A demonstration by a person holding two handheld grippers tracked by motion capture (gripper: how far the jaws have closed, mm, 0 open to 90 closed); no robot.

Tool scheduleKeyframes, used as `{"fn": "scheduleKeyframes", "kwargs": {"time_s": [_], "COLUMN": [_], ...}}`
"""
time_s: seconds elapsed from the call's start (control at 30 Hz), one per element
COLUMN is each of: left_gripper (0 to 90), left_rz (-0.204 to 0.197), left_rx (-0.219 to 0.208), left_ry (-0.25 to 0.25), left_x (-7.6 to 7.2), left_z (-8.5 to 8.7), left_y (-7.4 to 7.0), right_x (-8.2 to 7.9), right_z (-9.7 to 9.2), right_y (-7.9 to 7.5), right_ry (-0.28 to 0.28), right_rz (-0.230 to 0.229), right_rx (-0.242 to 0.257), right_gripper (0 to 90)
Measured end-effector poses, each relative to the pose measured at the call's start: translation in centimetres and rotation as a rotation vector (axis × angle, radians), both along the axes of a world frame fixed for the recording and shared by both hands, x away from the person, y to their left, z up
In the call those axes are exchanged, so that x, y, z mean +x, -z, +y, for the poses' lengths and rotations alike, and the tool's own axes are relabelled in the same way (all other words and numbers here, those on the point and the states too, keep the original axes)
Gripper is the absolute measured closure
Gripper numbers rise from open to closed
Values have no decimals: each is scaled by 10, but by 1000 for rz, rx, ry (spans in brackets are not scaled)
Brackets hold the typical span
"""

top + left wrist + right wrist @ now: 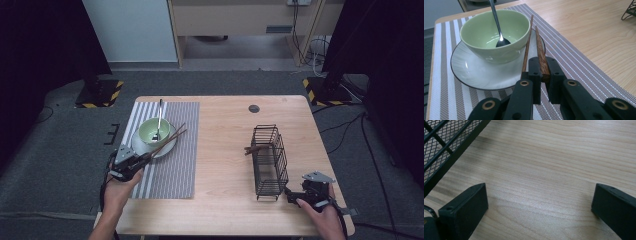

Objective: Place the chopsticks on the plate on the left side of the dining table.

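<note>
1. While my left gripper (541, 72) pinches the near ends of the chopsticks (534, 42), their long axis runs straight ahead from the jaws, tips resting by the bowl (481, 32) rim over the plate (471, 72).
2. My right gripper (539, 202) sits spread and empty over bare table (554, 157), the basket (269, 160) just beside it; the left hand is the nearer one to the bowl.
3. I can't tell whether the tips touch the bowl or plate; something brown pokes from the basket, too small to name.
</note>
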State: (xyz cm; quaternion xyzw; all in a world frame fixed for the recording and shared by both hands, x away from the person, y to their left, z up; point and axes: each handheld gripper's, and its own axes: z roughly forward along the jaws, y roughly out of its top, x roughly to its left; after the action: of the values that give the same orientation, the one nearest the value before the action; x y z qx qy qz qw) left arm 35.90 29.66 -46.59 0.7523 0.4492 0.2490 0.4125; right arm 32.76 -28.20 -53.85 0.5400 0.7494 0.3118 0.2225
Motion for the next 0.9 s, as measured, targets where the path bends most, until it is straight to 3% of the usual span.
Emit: {"fn": "scheduleKeyframes", "kwargs": {"time_s": [0.3,0.9], "left_gripper": [831,831], "left_rz": [7,27], "left_rx": [15,21], "left_ry": [-6,-20], "left_x": [-4,-7], "left_z": [-3,-1], "left_y": [15,28], "right_x": [0,0], "right_z": [0,0], "right_y": [0,0], "right_ry": [0,0], "right_rz": [0,0], "right_rx": [0,0], "right_gripper": [7,7]}}
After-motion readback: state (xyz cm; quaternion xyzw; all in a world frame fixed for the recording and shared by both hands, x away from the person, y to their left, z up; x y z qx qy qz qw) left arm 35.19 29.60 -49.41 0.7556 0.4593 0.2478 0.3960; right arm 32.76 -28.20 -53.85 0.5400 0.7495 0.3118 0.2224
